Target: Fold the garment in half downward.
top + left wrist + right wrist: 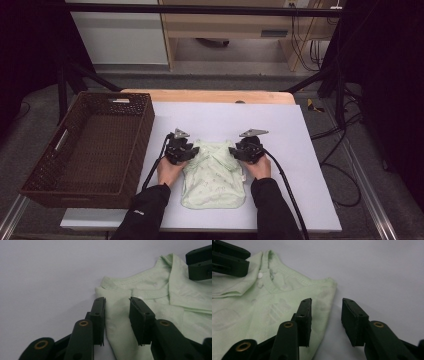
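1. Container: one dark brown woven basket (131, 145), rectangular, with a slot handle in its near short wall. It stands at the left edge of the bench, partly overhanging it. Nothing lies inside; the woven floor shows bare.
2. Support: a pale lilac mat (280, 130) covers the bench; a strip of light wood tabletop (210, 96) shows along the far edge.
3. Garment: one pale mint-green cotton top (214, 180) with a faint printed pattern, a stitched neckline and a small white snap. It lies flat on the mat at the middle of the near edge, neckline toward the far edge, hem toward the person.
4. Left gripper (117, 312), black, two-jawed: it sits at the garment's far left corner (the shoulder beside the neckline). A fold of the green cloth lies between the jaws, with slack still visible between pads and fabric. The jaws are partly parted, not clenched on the cloth.
5. Right gripper (325, 315), black, two-jawed: it sits at the garment's far right corner. The inner jaw rests over the cloth and the outer jaw stands over bare mat, so the shoulder's edge lies in the gap. Jaws partly parted, gripping nothing.
6. Hands: a person's dark-sleeved forearms enter from the near edge, one on either side of the garment, each holding a gripper.
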`<state>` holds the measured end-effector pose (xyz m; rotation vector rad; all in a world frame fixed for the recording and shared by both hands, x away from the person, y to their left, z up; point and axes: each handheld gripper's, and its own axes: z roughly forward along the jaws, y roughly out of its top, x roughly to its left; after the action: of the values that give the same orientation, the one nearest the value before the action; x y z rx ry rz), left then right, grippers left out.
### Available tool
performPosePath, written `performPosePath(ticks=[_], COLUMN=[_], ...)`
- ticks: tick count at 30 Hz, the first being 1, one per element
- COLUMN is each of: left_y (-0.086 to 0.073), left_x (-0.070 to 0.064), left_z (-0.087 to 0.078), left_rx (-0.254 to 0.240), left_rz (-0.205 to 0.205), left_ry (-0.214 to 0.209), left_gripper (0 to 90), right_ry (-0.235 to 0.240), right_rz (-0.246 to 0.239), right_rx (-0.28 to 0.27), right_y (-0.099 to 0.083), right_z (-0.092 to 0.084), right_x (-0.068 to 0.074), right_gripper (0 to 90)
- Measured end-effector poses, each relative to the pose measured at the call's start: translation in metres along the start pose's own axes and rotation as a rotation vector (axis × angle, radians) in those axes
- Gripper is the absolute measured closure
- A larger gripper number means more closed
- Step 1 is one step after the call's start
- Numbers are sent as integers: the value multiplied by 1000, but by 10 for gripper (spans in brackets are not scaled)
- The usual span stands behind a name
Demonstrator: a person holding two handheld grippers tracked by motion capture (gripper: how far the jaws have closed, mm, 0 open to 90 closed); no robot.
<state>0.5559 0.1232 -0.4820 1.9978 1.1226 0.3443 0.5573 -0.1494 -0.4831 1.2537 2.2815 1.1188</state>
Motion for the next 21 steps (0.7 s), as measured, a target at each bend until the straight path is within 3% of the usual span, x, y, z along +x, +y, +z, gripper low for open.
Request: performPosePath(ticks=[9, 14, 21], left_y=[1, 3, 4], left_x=[-2, -3, -3], left_z=[1, 2, 2], left_rx=[11, 26, 29], left_rz=[-13, -24, -21], left_ry=[8, 16, 16], left_gripper=[772, 854, 865], right_ry=[21, 36, 42], right_rz=[-16, 3, 33], right_rx=[25, 32, 35], right_y=[3, 4, 4], right_z=[2, 2, 2], right_x=[5, 5, 5], right_gripper=[754, 828, 877])
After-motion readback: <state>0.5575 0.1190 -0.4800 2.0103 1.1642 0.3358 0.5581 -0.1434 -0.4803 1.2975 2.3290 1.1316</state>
